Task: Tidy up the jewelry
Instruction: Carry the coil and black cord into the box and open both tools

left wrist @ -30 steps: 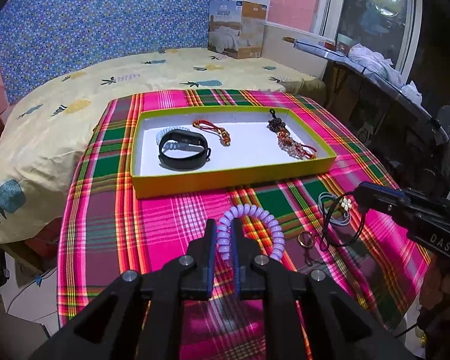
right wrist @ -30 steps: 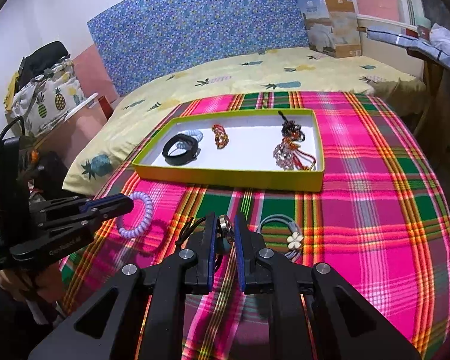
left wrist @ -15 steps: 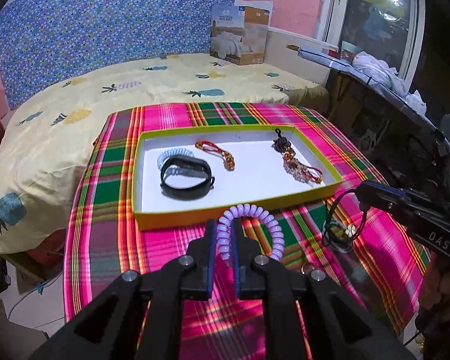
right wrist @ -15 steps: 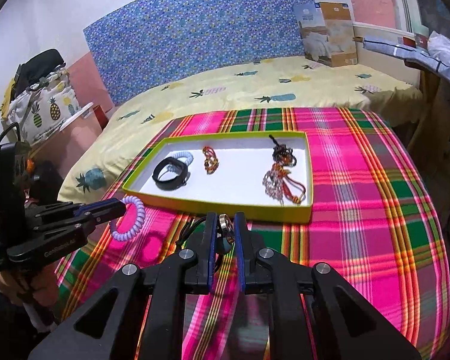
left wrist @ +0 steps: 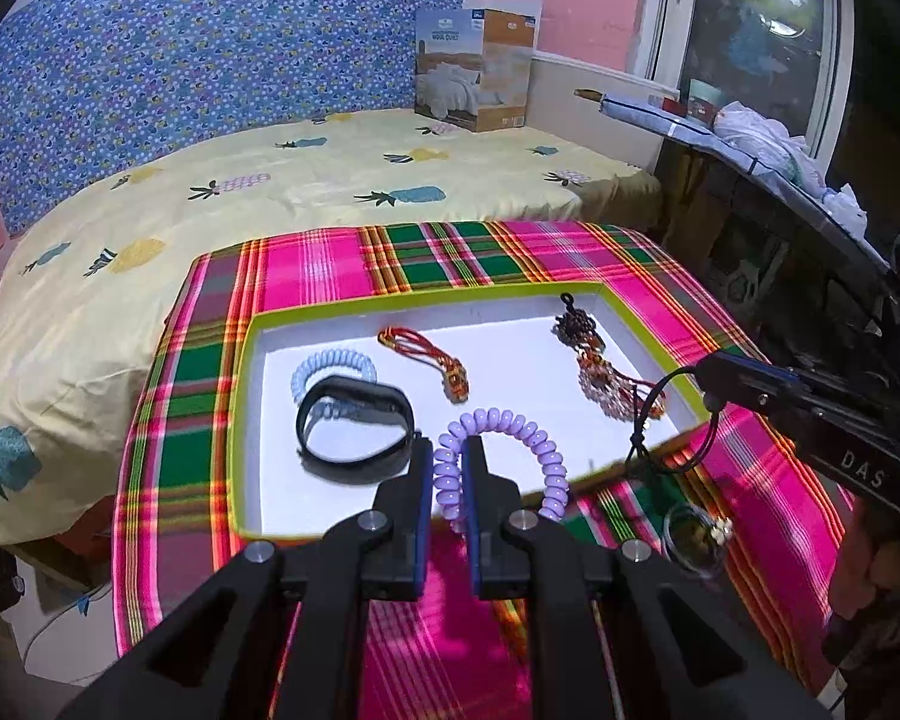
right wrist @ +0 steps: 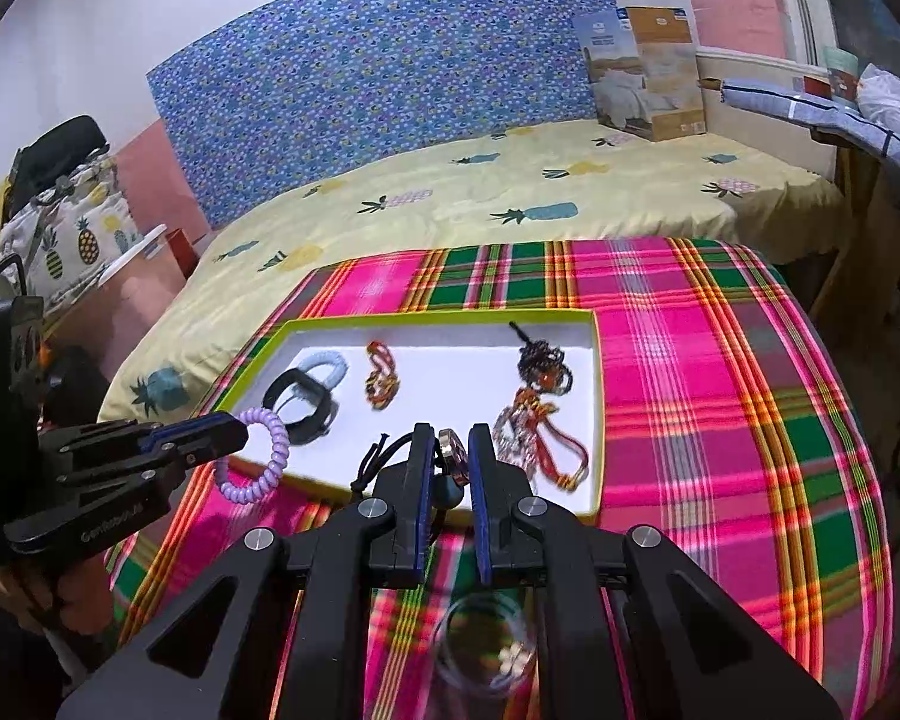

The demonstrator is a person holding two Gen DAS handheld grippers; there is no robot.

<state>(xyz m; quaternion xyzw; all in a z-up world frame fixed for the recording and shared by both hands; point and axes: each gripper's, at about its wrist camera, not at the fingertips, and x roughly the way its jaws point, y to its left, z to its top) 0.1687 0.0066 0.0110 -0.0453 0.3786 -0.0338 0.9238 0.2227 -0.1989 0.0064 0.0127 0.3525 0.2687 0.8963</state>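
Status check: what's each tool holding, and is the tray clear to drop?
Left tool shut on purple coil band. Right tool shut on black cord pendant. Tray below, middle bare. Clear bangle on cloth.

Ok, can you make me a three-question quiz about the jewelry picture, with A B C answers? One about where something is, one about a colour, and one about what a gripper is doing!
1. Where is the black band?
A. inside the tray
B. on the bed
C. on the plaid cloth

2. What colour is the spiral bracelet in the left gripper?
A. red
B. lilac
C. green

3. What is the right gripper doing?
A. hanging open and empty
B. lying on the cloth
C. shut on a ring on a black cord

Answers: 1 A, the band lies on the tray's white floor. 2 B, its coils are pale purple. 3 C, the ring sits pinched between the fingers.
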